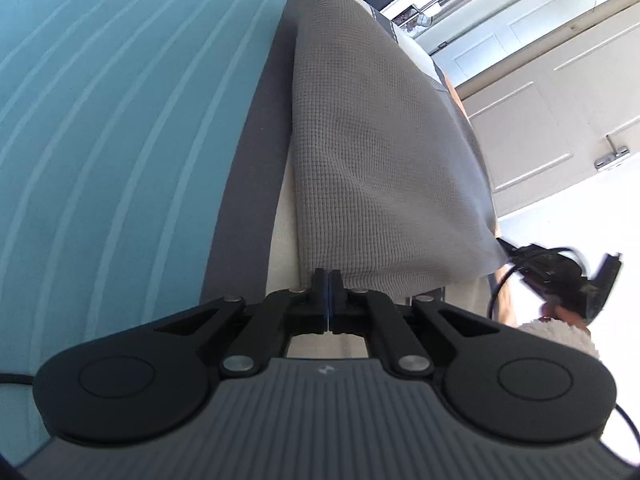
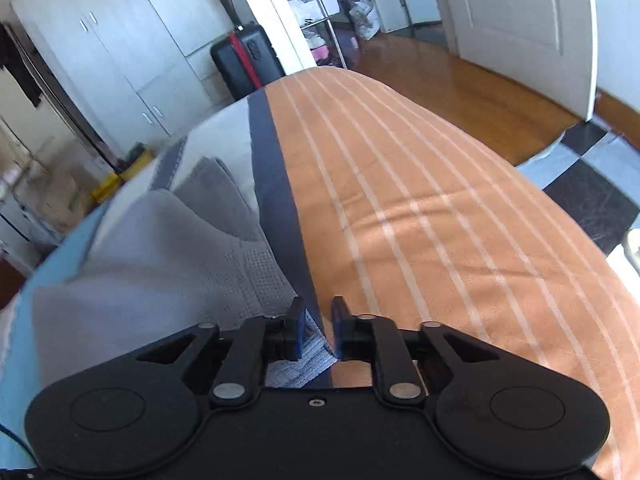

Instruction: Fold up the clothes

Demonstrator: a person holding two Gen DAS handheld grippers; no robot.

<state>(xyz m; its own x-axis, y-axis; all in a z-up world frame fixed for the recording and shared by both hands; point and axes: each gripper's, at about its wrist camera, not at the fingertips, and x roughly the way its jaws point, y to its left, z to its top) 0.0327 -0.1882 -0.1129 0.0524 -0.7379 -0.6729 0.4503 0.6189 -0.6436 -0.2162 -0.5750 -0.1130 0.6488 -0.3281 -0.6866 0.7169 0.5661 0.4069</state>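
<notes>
A grey waffle-knit garment (image 1: 372,152) lies on the bed's cream middle band. My left gripper (image 1: 328,276) is shut on the garment's near corner, its fingers pressed together with cloth between them. In the right wrist view the same garment (image 2: 168,240) lies folded over at the left, with a corner reaching between the fingers. My right gripper (image 2: 318,312) has a narrow gap between its fingers, and the garment's edge (image 2: 308,344) sits in that gap. The right gripper also shows in the left wrist view (image 1: 560,272), blurred, at the garment's far corner.
The bedspread has a blue striped part (image 1: 100,120), a dark grey band (image 2: 276,184) and an orange striped part (image 2: 440,220). A black and red suitcase (image 2: 244,60), white cupboards (image 2: 120,48) and a white door (image 2: 520,20) stand beyond the bed. Wooden floor (image 2: 460,80) lies at the right.
</notes>
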